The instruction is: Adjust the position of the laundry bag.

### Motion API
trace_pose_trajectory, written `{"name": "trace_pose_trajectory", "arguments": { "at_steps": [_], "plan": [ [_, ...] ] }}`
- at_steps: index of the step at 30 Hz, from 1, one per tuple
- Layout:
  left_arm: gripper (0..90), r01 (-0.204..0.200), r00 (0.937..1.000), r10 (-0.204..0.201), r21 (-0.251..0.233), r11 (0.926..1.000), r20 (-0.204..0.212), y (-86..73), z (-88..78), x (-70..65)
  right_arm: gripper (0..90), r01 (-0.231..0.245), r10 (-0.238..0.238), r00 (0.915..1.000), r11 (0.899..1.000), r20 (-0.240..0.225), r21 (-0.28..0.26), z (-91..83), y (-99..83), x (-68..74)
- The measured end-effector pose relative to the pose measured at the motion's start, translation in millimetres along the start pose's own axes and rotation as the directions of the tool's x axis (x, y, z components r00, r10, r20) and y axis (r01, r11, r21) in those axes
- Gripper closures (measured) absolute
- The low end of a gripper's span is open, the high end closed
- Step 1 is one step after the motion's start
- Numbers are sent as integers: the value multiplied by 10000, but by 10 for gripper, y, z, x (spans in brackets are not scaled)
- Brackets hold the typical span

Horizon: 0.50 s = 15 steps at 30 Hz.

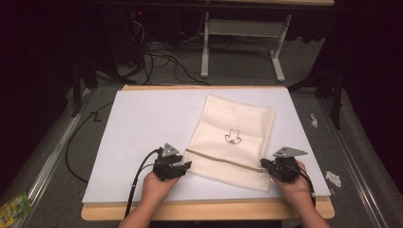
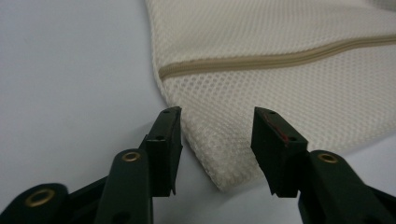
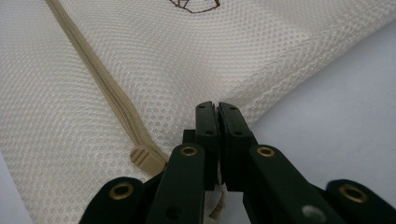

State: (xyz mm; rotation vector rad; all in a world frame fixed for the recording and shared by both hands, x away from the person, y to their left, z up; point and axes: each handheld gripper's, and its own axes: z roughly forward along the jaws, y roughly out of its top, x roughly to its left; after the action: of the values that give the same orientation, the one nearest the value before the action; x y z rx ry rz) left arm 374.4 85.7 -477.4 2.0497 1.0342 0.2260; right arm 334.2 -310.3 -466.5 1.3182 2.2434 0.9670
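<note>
Cream mesh bag (image 1: 233,142) lies flat on the white sheet (image 1: 142,123). Right gripper (image 3: 217,108) pinches its edge near the zipper (image 3: 100,81); left gripper (image 2: 217,122) straddles a corner, jaws apart.

This looks like a lab or recording room set up for the work, not a home. Beyond the left gripper (image 1: 186,166) and the right gripper (image 1: 264,165), the far side of the room is dark, with loose black cables (image 1: 157,57) snaking over grey carpet (image 1: 237,66) and the white metal legs of a second table (image 1: 242,28). Under the grippers lies a white sheet (image 1: 142,123) on a plain wooden table (image 1: 204,211). Metal rails (image 1: 52,156) run along both sides.
</note>
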Motion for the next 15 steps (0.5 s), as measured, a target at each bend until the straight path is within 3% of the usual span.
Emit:
{"name": "trace_pose_trajectory", "arguments": {
  "at_steps": [2,4,5,6,10,15],
  "plan": [
    [570,104,9998,-103,35,9999,-154,-7,24,3,883,2,-2,10000,10000,-26,-24,-1,-3,-7],
    [734,62,9993,-58,109,9999,-363,-8,20,-4,883,41,-41,10000,10000,-3,-29,5,-6,-4],
    [734,92,9994,-87,135,9999,-337,-10,20,-6,883,41,-41,10000,10000,-3,-29,5,-6,-4],
    [821,74,9995,-69,136,9999,-317,-14,21,-11,883,26,-25,10000,10000,-14,44,8,-5,-1],
    [869,-327,9992,335,369,9988,-233,-38,-19,-85,883,32,-32,10000,10000,-44,-19,7,-7,-6],
    [872,-663,9977,649,794,9946,209,-173,-191,-192,881,96,-97,9998,9999,-191,-52,21,-11,6]
  ]
}}
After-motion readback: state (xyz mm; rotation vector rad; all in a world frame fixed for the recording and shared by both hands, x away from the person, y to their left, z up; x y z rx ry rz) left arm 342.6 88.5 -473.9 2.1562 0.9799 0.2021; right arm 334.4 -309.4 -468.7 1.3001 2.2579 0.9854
